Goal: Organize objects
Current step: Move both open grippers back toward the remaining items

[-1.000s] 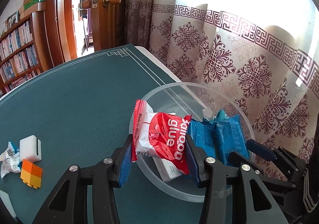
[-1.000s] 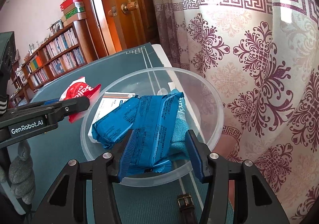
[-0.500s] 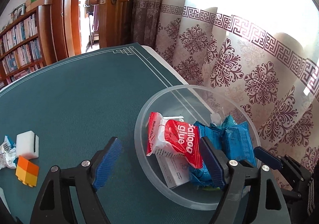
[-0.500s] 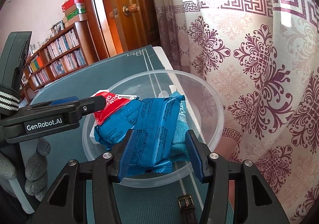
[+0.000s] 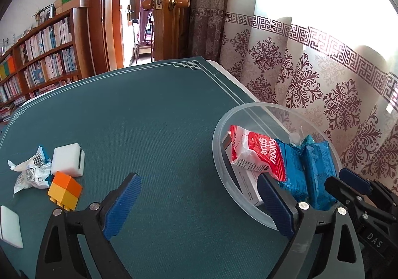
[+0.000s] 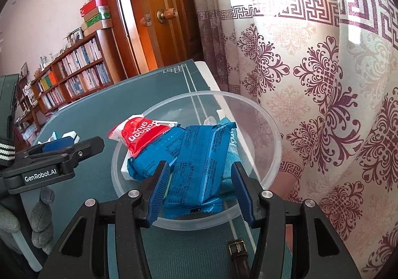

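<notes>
A clear plastic bowl [image 5: 223, 179] [image 6: 271, 135] stands at the table's right edge. In it lie a red and white balloon glue packet [image 5: 253, 152] [image 6: 139, 135], blue packets [image 5: 316, 169] [image 6: 199, 162] and a white box [image 5: 248, 184]. My left gripper [image 5: 199, 202] is open and empty, left of the bowl. My right gripper [image 6: 199, 189] is at the bowl's near rim with its jaws on either side of a blue packet; whether they touch it is unclear. An orange and yellow block [image 5: 65, 189], a white block [image 5: 67, 159] and a crumpled wrapper [image 5: 31, 172] lie on the table at left.
The green table mat [image 5: 149, 117] ends at a patterned curtain [image 5: 311, 67] on the right. A white flat piece [image 5: 8, 226] lies at the left edge. A brown strap with a buckle [image 6: 238, 254] lies near the right gripper. A bookshelf and wooden door stand behind.
My left gripper opened and let go of the balloon glue packet, which now lies in the bowl. It then drew back to the left. The right gripper stayed put.
</notes>
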Available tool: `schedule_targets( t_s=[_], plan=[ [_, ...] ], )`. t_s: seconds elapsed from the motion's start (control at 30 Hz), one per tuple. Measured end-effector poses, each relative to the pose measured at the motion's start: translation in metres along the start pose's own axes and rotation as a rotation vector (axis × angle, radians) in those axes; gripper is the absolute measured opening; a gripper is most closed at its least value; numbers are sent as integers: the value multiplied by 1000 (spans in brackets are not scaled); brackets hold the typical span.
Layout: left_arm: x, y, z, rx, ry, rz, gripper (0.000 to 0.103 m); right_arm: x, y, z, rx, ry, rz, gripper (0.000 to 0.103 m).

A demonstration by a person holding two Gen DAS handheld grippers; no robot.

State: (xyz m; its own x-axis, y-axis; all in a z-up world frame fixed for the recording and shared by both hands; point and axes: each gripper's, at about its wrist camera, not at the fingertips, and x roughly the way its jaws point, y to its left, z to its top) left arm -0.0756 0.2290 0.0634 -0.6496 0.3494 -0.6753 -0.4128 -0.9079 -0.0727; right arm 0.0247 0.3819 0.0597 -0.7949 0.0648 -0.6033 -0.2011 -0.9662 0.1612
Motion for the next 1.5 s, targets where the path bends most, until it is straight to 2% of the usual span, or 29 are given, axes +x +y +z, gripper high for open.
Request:
schedule_targets(
  t_s=[0.33,0.53,1.07,1.5],
  plan=[
    [-10,10,-14,0,3,41,100,-9,13,-2,-7,-6,17,53],
    [-16,22,-20,-9,4,76,102,-14,22,-5,-10,-12,34,59],
    [-30,74,-36,-93,6,156,102,-17,58,-17,-41,16,72,59],
    [-54,119,-47,-164,-31,226,102,-14,93,-26,-67,48,114,59]
  ],
)
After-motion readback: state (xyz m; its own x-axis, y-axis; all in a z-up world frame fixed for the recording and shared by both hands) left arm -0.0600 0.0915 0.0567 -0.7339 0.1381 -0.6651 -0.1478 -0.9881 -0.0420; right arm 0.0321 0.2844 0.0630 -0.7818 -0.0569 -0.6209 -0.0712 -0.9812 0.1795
